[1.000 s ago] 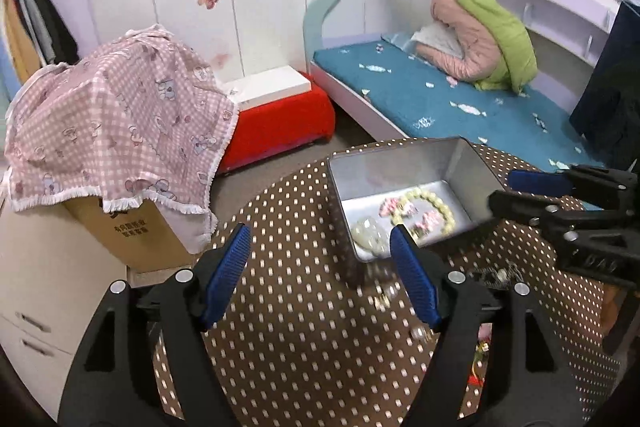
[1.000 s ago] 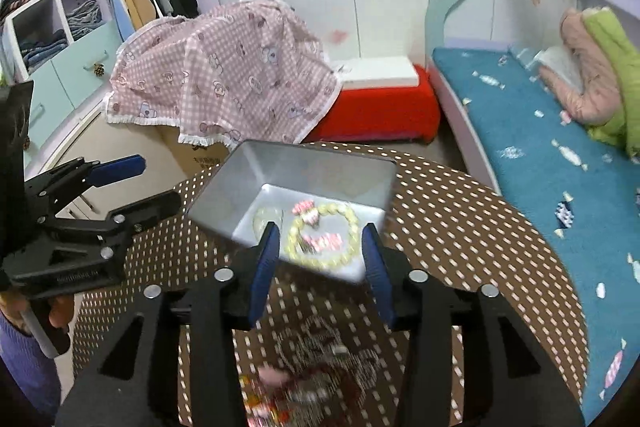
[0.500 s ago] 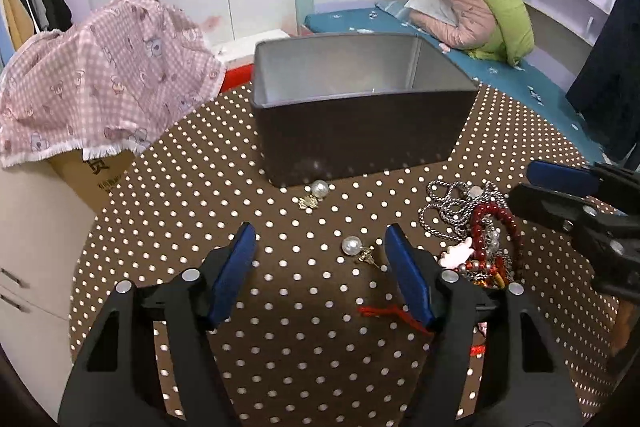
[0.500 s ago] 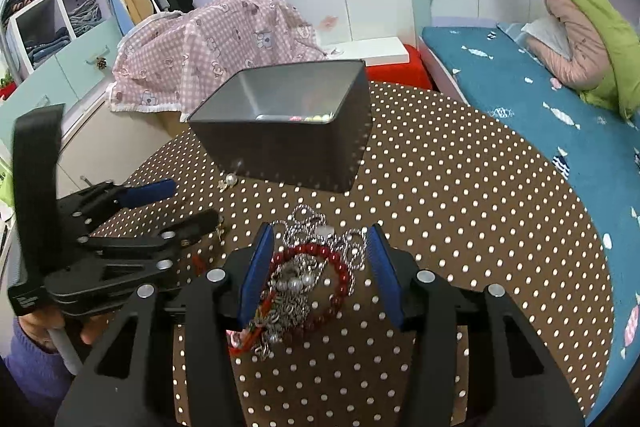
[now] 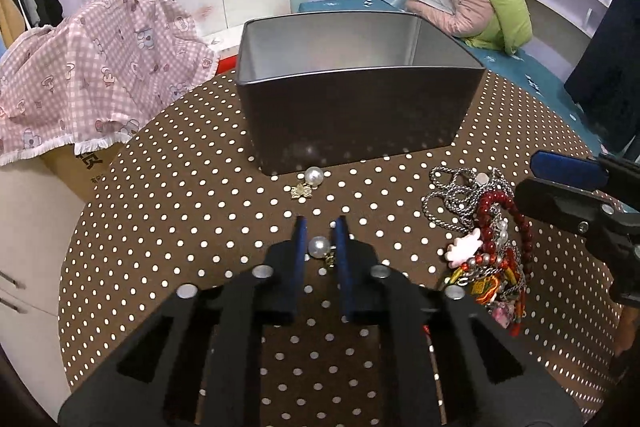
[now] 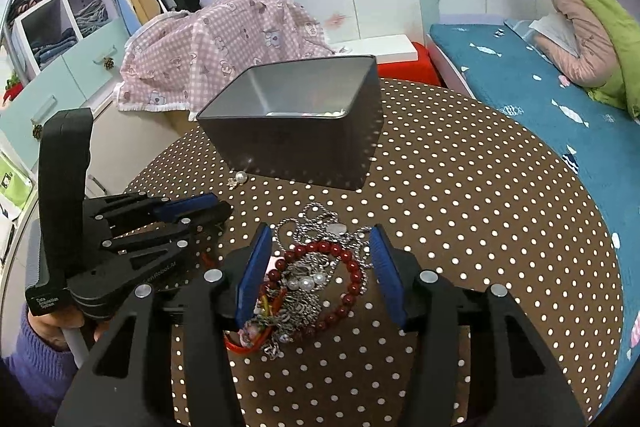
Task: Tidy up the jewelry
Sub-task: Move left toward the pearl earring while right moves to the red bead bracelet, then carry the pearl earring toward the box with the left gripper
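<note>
Left tool [image 5: 320, 223] just closing, pinching pearl earring [image 5: 319, 247]; right tool [image 6: 320, 239] spread over jewelry pile [image 6: 308, 283]; its label print unreadable.

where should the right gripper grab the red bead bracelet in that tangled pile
Grip the red bead bracelet on its exposed right-hand arc, where the beads lie clear on the dotted tablecloth. Come from above, the right hand-held gripper straddling that arc. Its left side is tangled with the silver chain and red cord, so those would likely come along.

Pink checked cloth [image 5: 92, 75], blue bed [image 6: 532, 87]
</note>
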A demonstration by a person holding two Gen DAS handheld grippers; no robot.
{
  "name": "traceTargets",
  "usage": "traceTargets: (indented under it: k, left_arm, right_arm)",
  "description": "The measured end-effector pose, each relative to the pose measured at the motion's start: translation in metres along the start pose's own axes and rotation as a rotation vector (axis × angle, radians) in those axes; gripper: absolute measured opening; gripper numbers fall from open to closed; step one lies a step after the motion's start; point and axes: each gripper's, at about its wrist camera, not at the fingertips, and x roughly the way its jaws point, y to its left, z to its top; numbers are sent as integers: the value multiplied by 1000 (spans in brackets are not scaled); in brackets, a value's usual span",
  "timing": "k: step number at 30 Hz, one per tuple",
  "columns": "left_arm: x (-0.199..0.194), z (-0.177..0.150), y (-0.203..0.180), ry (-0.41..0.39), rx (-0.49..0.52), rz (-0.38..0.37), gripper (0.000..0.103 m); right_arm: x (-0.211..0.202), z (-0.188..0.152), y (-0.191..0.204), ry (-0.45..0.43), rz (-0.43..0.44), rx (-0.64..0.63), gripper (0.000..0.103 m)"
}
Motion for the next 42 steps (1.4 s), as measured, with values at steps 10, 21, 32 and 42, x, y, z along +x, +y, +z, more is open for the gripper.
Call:
traceTargets:
  k: [10,21,32,42]
  left_arm:
    - [-18,-4,48,-30,-112,-128,13]
    - [-43,-4,97,-83,-197,-135,13]
    - [-36,-6,111,-72,-184,-111,13]
    - [-31,-4,116,-66,-179,-141,13]
  right_arm:
    - [6,5,17,3,-2,-28,48]
    - [33,17,59,44,-10,-57,48]
    - [86,34,83,91,-127,3,48]
    - [102,36,91,92,-202,0,48]
